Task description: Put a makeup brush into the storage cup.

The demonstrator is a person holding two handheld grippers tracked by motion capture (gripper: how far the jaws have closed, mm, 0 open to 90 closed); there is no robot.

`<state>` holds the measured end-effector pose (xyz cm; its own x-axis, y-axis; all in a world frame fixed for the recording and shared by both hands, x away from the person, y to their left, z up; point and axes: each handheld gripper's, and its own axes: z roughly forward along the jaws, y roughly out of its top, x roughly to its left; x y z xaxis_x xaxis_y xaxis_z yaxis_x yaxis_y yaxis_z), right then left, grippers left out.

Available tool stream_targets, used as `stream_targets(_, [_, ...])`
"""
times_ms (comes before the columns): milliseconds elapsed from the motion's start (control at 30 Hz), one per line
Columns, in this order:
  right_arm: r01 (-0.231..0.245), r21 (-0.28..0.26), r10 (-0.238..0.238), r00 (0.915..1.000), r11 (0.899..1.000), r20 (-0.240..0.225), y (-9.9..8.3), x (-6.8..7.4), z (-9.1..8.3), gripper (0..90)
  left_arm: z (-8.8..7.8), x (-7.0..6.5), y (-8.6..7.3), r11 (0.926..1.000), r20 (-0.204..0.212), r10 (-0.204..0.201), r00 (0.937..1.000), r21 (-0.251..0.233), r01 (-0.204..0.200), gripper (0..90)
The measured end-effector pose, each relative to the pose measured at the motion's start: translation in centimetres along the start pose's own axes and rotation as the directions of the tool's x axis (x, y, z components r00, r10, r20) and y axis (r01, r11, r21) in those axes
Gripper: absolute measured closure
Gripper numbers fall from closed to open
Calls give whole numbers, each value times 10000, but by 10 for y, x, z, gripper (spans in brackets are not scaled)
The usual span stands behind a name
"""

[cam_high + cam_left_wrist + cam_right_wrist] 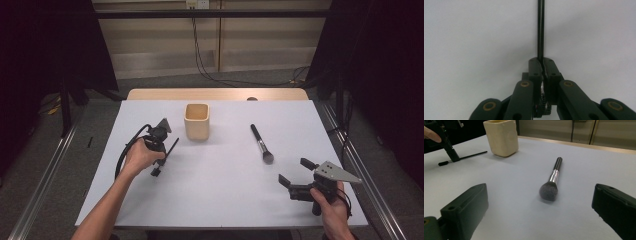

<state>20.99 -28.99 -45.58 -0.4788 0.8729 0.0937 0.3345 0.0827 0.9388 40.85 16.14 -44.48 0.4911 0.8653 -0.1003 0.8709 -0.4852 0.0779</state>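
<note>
My left gripper (pixel 161 156) is shut on a thin black stick (pixel 172 147) that lies on the white table, left of the cream cup (pixel 196 121). In the left gripper view the jaws (pixel 541 62) pinch the stick (pixel 540 30), which runs straight away from them. A make-up brush (pixel 261 144) with a black handle and dark bristles lies right of the cup. My right gripper (pixel 294 171) stands open near the front right, a short way from the bristle end. In the right gripper view the brush (pixel 552 178) lies ahead between the wide jaws, apart from both.
The white table top (pixel 220 195) has a wooden strip (pixel 215 94) along its far edge. Cables hang on the wall behind. In the right gripper view the cup (pixel 502 137) stands at the far left, with the left gripper (pixel 450 153) and stick (pixel 471 155) beside it.
</note>
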Motion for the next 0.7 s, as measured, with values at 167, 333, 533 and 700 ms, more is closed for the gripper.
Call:
stream_targets(167, [29, 26, -29, 10000, 10000, -38, 0, 0, 2, 6, -2, 3, -5, 9995, 235, 195, 9995, -271, -188, 863])
stream_targets(333, [28, 20, -28, 10000, 10000, 0, 0, 0, 2, 6, -5, 1, -12, 9972, 170, 383, 9991, -646, -371, 863])
stream_targets(533, [33, 22, -33, 10000, 10000, -14, 0, 0, 2, 6, -11, 7, -20, 9845, 461, 528, 9975, -1695, -443, 862])
stream_targets(700, [7, 12, -7, 10000, 10000, -2, 0, 0, 2, 6, -19, 15, -27, 9734, 493, 244, 9985, -2286, -124, 862])
